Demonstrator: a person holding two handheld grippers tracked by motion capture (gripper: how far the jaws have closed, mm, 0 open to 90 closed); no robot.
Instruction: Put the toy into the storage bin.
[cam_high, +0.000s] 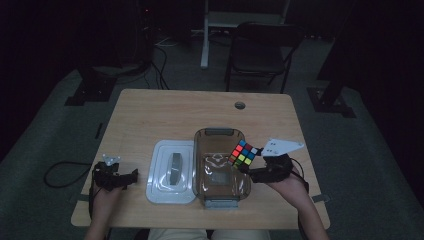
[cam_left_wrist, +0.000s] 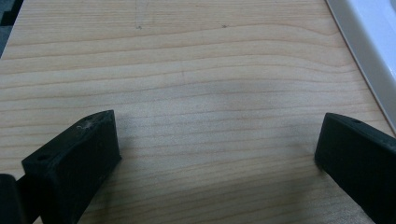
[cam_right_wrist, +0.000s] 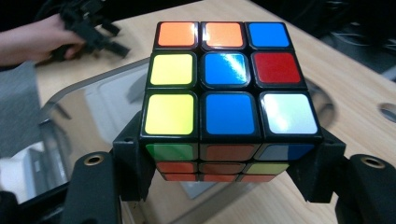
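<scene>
High view: puzzle cube (cam_high: 243, 153) is held in the right tongs (cam_high: 246, 169), raised over the right rim of the clear container (cam_high: 220, 192); the lid (cam_high: 171, 171) lies just left of it on the table (cam_high: 165, 107); left tongs (cam_high: 125, 178) rest near the table's left edge, nothing in them.

Left gripper view: jaws are spread wide over bare wood; lid edge (cam_left_wrist: 369, 51) is seen at the upper right.

Right gripper view: cube (cam_right_wrist: 224, 93) is clamped on two opposite side faces, low down, jaws closed on it; judged rigid, light, glossy stickers likely slippery; layers could twist, so flat pads across whole faces are advised, never corners; container wall (cam_right_wrist: 84, 93) sits below.
</scene>
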